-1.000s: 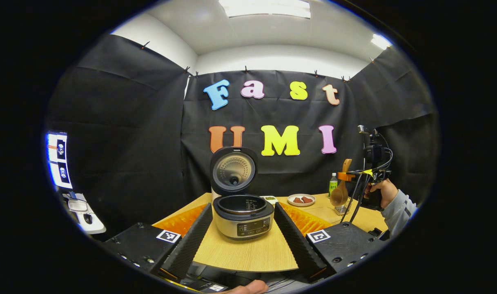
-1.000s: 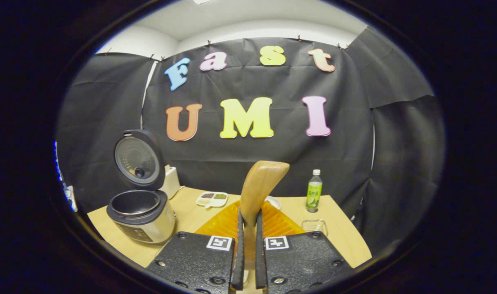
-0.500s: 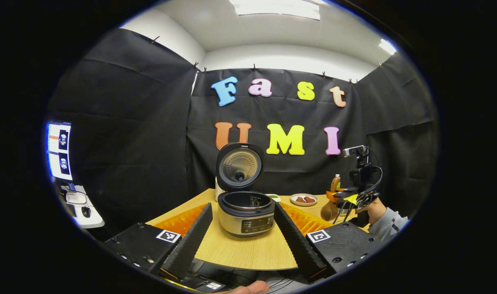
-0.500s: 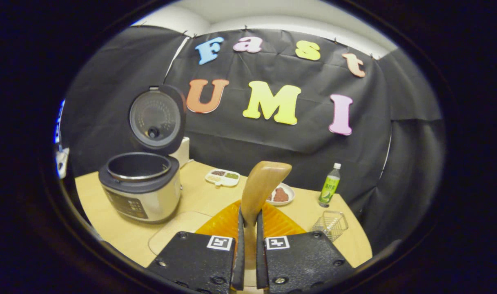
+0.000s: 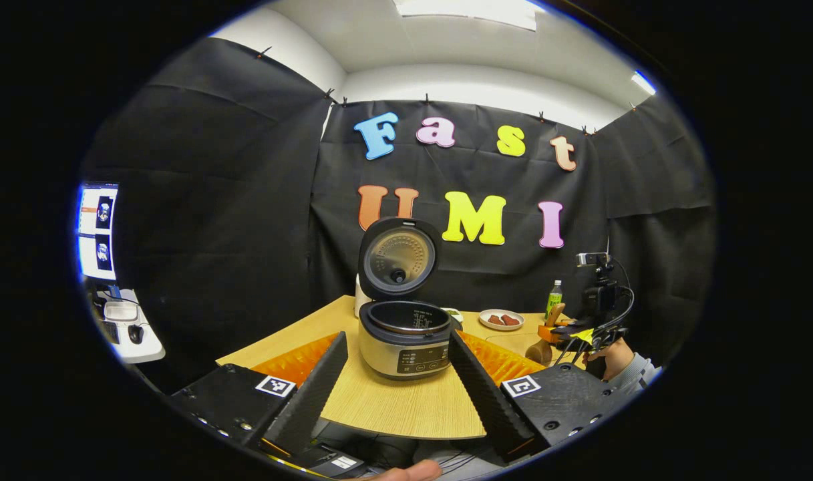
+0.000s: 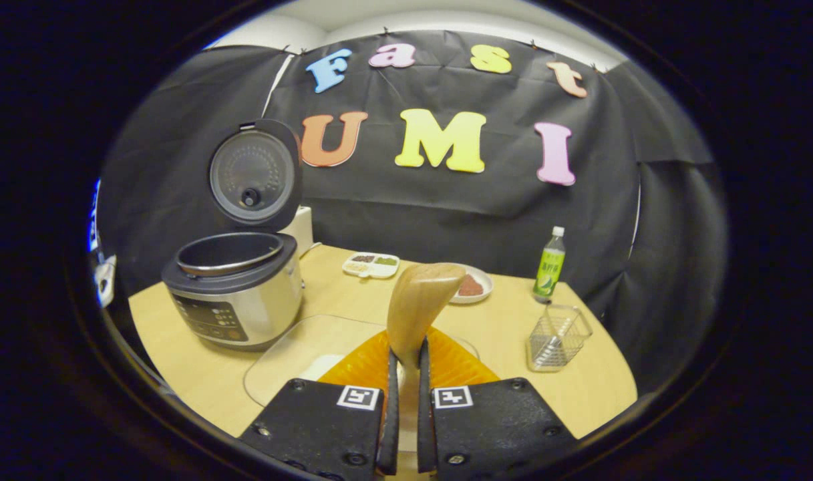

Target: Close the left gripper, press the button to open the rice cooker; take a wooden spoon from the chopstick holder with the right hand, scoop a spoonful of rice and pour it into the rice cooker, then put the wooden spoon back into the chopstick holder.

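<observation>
The rice cooker [image 5: 405,341] stands on the wooden table with its lid [image 5: 398,257] up and the inner pot showing. My left gripper [image 5: 396,384] hovers open in front of it, holding nothing. My right gripper [image 6: 404,414] is shut on the wooden spoon [image 6: 419,304], whose end sticks up past the fingers. In the left gripper view the right gripper [image 5: 566,332] hangs low at the table's right, the spoon [image 5: 541,349] bowl-down near the tabletop. A clear glass dish [image 6: 299,354] with white rice lies under the right gripper. The wire chopstick holder [image 6: 556,337] stands at the right.
A green bottle [image 6: 550,264], a plate [image 6: 469,287] with reddish food and a divided white dish [image 6: 371,265] sit along the table's [image 6: 500,327] back edge. The open cooker [image 6: 236,294] is at the left in the right gripper view. A hand [image 5: 613,354] holds the right gripper.
The right gripper has come down and tipped towards the table, bringing the spoon from above the holder to low over the glass dish. The left gripper has shifted only slightly and stays open.
</observation>
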Action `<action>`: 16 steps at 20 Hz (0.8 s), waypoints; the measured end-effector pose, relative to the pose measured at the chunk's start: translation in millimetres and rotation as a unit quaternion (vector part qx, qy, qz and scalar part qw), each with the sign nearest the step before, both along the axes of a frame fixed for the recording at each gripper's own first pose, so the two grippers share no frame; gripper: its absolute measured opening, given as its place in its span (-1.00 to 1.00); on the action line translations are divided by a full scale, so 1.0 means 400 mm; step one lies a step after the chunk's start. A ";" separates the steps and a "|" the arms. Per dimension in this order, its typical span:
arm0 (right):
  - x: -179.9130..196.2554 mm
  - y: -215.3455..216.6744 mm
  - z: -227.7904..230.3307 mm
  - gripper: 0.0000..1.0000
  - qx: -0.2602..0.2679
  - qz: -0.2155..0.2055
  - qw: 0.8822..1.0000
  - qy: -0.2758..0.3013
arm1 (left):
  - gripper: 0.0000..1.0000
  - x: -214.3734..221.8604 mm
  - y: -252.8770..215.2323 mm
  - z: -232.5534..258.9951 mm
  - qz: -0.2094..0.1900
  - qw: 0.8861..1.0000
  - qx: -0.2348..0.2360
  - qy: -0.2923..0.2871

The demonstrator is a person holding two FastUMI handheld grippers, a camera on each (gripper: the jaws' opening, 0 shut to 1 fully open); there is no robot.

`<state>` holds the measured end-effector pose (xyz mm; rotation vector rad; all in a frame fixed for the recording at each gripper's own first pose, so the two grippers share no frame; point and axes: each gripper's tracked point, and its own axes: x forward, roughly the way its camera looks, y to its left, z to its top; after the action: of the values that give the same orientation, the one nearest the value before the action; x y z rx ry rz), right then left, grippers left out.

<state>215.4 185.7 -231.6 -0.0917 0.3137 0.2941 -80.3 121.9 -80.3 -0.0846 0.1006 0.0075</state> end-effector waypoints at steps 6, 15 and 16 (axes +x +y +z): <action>-0.009 0.007 -0.001 -0.67 0.103 -0.005 0.994 0.043 | 0.94 0.010 0.004 -0.009 0.003 1.000 0.004 0.003; 0.013 0.037 -0.030 -0.77 0.325 -0.003 0.936 0.135 | 0.94 0.021 0.009 -0.024 0.006 1.000 0.003 0.011; 0.017 0.034 -0.027 -0.76 0.337 -0.005 0.931 0.139 | 0.94 0.022 0.010 -0.028 0.006 1.000 0.001 0.013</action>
<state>222.1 199.3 -242.6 0.6350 0.4784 0.3921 -71.5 125.9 -91.6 -0.0831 0.1266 0.0214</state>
